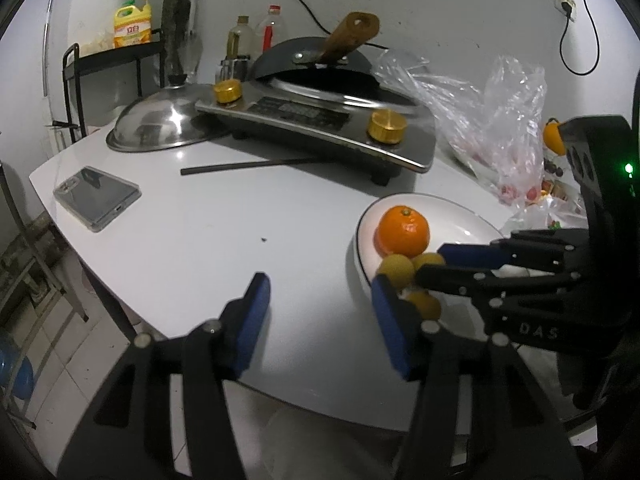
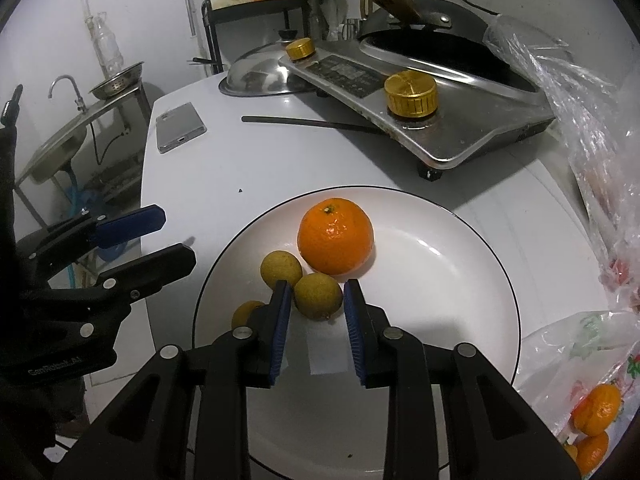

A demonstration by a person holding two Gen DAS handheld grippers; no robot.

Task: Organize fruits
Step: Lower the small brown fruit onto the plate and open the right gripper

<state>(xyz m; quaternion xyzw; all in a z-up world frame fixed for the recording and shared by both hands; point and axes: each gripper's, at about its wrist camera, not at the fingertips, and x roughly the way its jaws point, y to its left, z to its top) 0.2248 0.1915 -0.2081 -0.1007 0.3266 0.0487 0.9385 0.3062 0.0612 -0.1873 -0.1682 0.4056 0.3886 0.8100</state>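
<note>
A white plate (image 2: 460,280) holds an orange tangerine (image 2: 335,236) and three small yellow-brown fruits. One small fruit (image 2: 319,295) lies between the tips of my right gripper (image 2: 316,294), whose jaws stand a little apart around it; whether the pads touch it I cannot tell. Another small fruit (image 2: 281,269) lies just left, and a third (image 2: 246,313) is partly hidden behind the left finger. My left gripper (image 1: 320,300) is open and empty, low over the table left of the plate (image 1: 460,216). The tangerine (image 1: 403,230) and my right gripper (image 1: 434,260) show in the left wrist view.
A gas stove (image 2: 420,92) with a pan stands behind the plate. A steel lid (image 2: 260,76), a phone (image 2: 180,126) and a dark stick (image 2: 312,123) lie on the table. Plastic bags (image 2: 592,120) with more tangerines (image 2: 596,404) are at the right. The table edge is at the left.
</note>
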